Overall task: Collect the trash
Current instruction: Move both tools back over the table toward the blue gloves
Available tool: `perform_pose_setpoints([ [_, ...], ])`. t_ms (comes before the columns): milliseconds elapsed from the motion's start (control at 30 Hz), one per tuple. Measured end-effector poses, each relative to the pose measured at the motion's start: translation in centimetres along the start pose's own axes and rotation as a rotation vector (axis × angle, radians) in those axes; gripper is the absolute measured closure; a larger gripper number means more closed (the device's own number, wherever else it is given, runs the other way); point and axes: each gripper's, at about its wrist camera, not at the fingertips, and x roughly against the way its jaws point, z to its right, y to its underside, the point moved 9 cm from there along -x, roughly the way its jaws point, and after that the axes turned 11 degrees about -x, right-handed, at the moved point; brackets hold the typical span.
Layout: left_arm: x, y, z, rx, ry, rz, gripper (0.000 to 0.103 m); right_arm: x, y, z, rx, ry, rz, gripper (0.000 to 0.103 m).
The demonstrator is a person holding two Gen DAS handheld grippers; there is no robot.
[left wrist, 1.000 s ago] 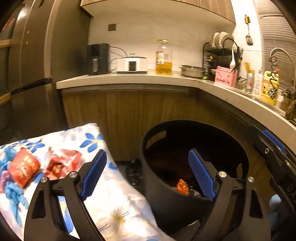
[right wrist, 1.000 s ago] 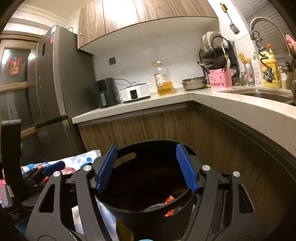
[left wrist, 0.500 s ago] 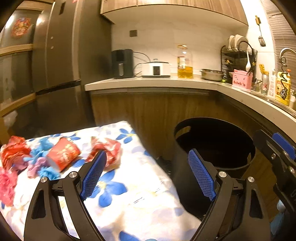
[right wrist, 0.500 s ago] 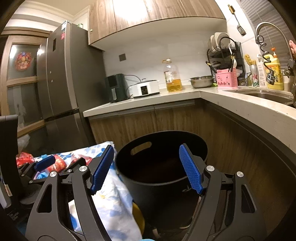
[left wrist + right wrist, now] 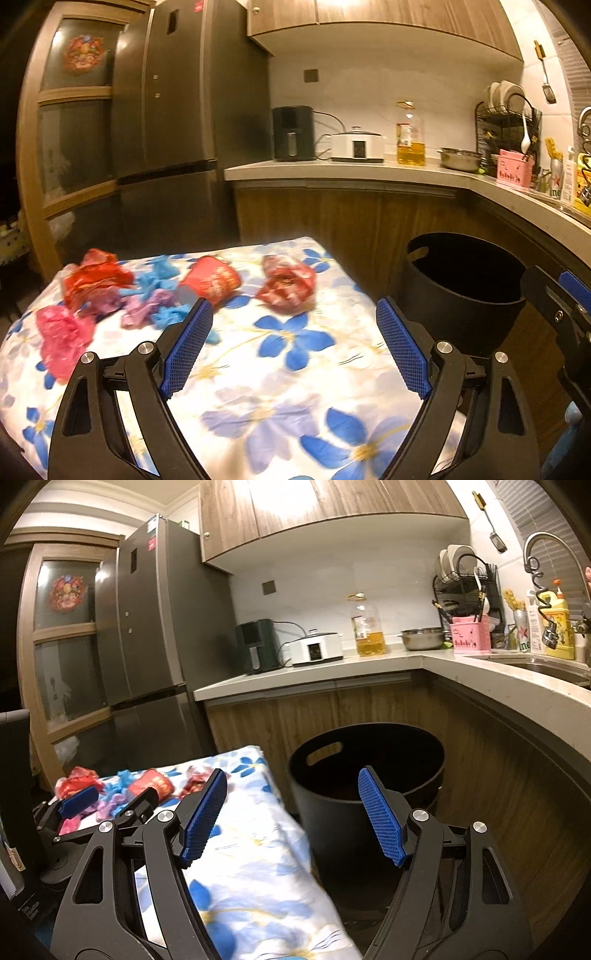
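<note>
Both grippers are spread and empty: the left gripper [image 5: 293, 345] hangs over the cloth [image 5: 295, 391], the right gripper [image 5: 291, 812] faces the bin [image 5: 369, 775]. Just ahead of the left lies a crumpled red wrapper [image 5: 286, 284], likely light, soft and crushable; pinch its bunched middle.

Black matt plastic on the left gripper [image 5: 291, 347], its pads [image 5: 186, 350] a rough blue dimpled rubber. Lower centre of the frame, the flowered cloth [image 5: 295, 369] looks soft and slightly creased. On it, the red wrapper [image 5: 286, 284] shines like crinkled foil, and the red cup [image 5: 208, 280] could be glossy paper, though blur makes that hard to call. At right, the bin [image 5: 458, 295] is dull black plastic. Behind it, wood-grain cabinet fronts [image 5: 351, 218] under a smooth pale stone-like counter [image 5: 332, 171]. Upper left, the fridge [image 5: 173, 122] shows brushed grey metal with a soft sheen. Upper right, a polished steel bowl [image 5: 460, 158].
</note>
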Motion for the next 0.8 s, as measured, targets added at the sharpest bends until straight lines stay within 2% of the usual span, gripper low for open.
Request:
perform_pose_setpoints([
  [433, 1.9, 3.7, -7.6, 0.073, -0.12, -0.043, 0.017, 0.0, 3.5, -6.5, 0.04, -0.098, -0.054, 0.03],
  [800, 1.3, 6.8, -13.4, 0.128, -0.213, -0.096, 0.017, -2.5, 6.9, -10.7, 0.074, -0.144, -0.126, 0.03],
])
